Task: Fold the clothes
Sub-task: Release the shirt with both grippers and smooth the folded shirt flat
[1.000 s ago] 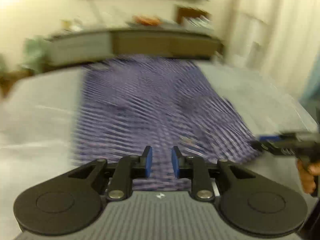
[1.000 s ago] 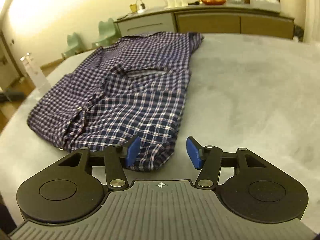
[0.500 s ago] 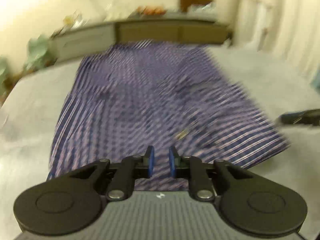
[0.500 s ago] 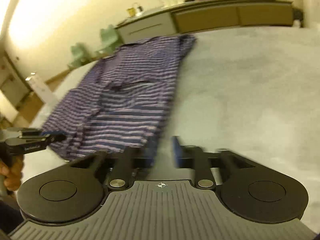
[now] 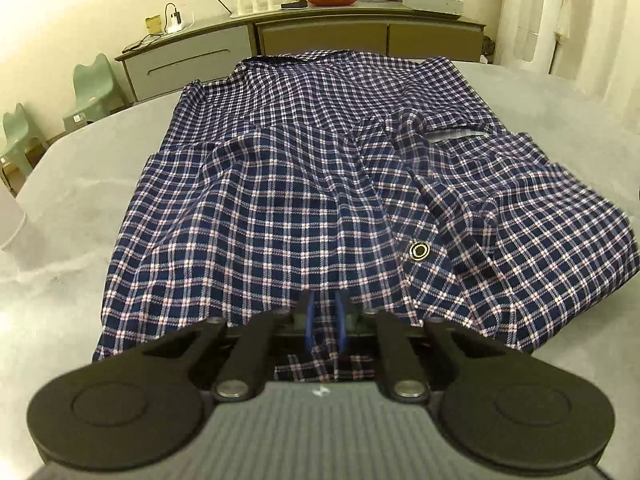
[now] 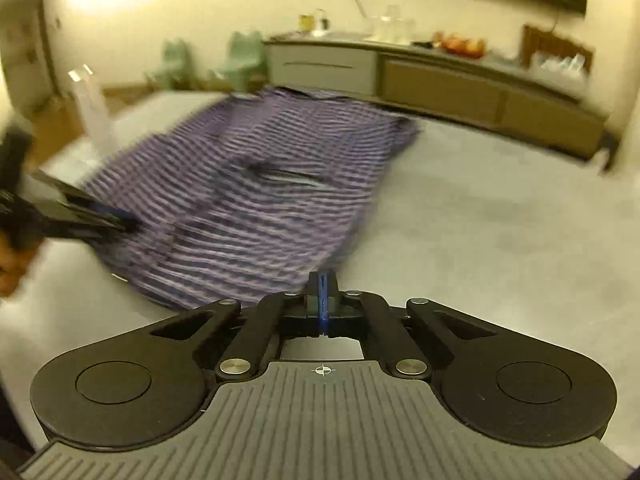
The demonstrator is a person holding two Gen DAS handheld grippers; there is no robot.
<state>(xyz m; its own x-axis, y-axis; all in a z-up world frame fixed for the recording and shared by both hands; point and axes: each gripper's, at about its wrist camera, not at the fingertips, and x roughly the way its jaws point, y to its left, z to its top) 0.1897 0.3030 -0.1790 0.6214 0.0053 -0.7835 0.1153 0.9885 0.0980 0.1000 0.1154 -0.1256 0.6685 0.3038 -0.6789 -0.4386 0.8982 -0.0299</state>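
A navy, white and red checked shirt (image 5: 300, 200) lies spread and rumpled on the grey table (image 5: 72, 208), with a metal snap (image 5: 419, 251) showing near its front. My left gripper (image 5: 324, 316) is shut on the shirt's near hem, and cloth is bunched between its blue pads. In the blurred right wrist view the shirt (image 6: 248, 208) runs down to my right gripper (image 6: 322, 292). Its pads are pressed together on the near right corner. The left gripper (image 6: 120, 220) shows there at the shirt's left edge, held by a hand (image 6: 12, 264).
A long sideboard (image 5: 320, 36) with glasses, a fruit bowl and a charger stands behind the table. Green child chairs (image 5: 94, 84) are at the back left and a white curtain (image 5: 560, 20) at the back right. Bare table (image 6: 500, 220) lies to the shirt's right.
The right gripper went from open beside the shirt corner to shut on it and swung round. The left gripper's pads drew closer on the hem, and its view steadied lower over the shirt.
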